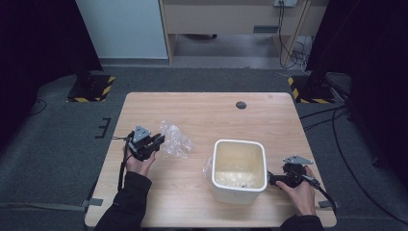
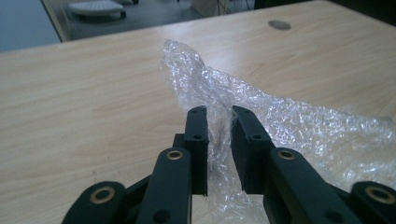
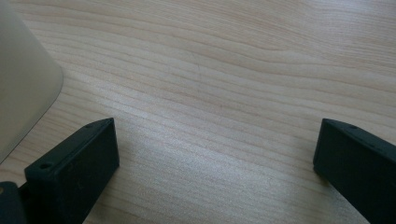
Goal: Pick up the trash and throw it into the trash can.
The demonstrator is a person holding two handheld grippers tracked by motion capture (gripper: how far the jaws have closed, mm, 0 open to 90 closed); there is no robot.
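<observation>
The left gripper (image 2: 219, 135) has pinched the crumpled plastic wrap (image 2: 261, 116), but carrying it to the bin (image 1: 239, 169) at four o'clock remains, beside which the right gripper (image 3: 215, 158) waits wide open and empty.

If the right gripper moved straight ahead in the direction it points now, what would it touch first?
Probably the white plastic bin: in the high view the right gripper, jaws open, points at its side wall. Its own view, though, shows mostly bare light wooden table ahead, so it might pass beside the bin.
</observation>
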